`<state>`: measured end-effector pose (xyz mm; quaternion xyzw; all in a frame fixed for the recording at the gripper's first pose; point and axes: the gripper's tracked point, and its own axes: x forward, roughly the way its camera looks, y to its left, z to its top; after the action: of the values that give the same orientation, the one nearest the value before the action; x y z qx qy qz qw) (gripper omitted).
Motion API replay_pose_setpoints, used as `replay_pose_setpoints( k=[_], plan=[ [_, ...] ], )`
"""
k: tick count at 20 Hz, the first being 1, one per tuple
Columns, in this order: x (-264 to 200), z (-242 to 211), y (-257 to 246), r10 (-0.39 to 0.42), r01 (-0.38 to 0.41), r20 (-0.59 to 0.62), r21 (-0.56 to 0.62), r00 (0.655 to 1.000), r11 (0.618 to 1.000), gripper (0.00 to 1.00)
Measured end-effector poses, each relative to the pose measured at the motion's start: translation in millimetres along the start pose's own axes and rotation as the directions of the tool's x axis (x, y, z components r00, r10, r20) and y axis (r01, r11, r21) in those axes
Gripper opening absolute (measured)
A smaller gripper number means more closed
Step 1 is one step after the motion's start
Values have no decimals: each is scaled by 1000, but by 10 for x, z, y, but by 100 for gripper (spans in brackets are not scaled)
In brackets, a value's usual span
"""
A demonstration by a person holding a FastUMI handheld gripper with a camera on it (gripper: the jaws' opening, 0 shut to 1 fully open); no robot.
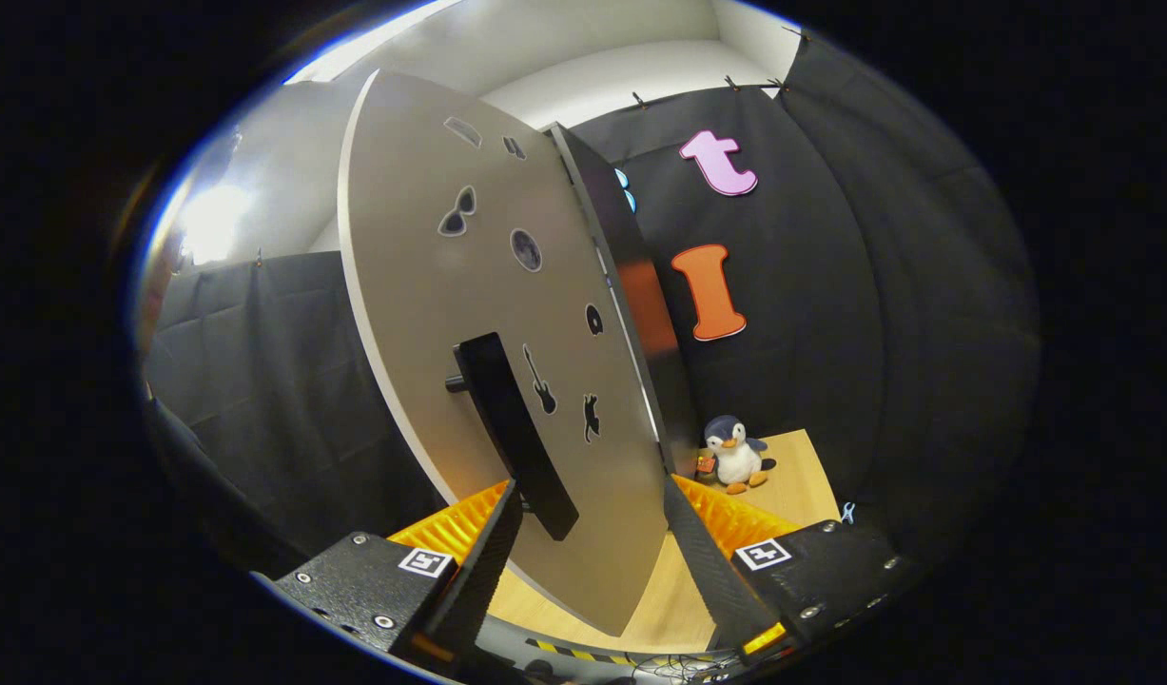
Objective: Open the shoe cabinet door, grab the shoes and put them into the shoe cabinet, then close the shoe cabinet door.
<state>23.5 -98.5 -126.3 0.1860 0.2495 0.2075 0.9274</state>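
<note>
The shoe cabinet's grey door (431, 285), dotted with small dark stickers, is swung partway out and stands close ahead of me. Its long black handle (512, 428) slants down the door's face. My gripper (591, 490) is open, fingers wide apart on either side of the door's lower part. The left fingertip (505, 504) sits right at the handle's lower end. The right finger (688, 533) runs along the door's free edge. The cabinet's dark body (631, 257) rises just behind that edge. I cannot tell whether either finger presses on the door.
A plush penguin (735, 455) stands on the wooden tabletop (797, 485) beyond the right finger, next to the cabinet. Black cloth walls close the booth on the left and right. A yellow-black striped tape (564, 650) marks the near table edge.
</note>
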Motion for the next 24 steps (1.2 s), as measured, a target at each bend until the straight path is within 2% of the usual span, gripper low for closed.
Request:
replay_pose_setpoints(
  k=[3,12,21,24],
  plan=[
    [-25,72,-27,23,-24,33,20,999,1000,92],
    [93,-8,52,112,-112,16,48,994,992,92],
    [458,-218,745,288,-286,-36,49,957,957,92],
    [600,-243,946,317,-315,-60,34,947,948,92]
  ],
)
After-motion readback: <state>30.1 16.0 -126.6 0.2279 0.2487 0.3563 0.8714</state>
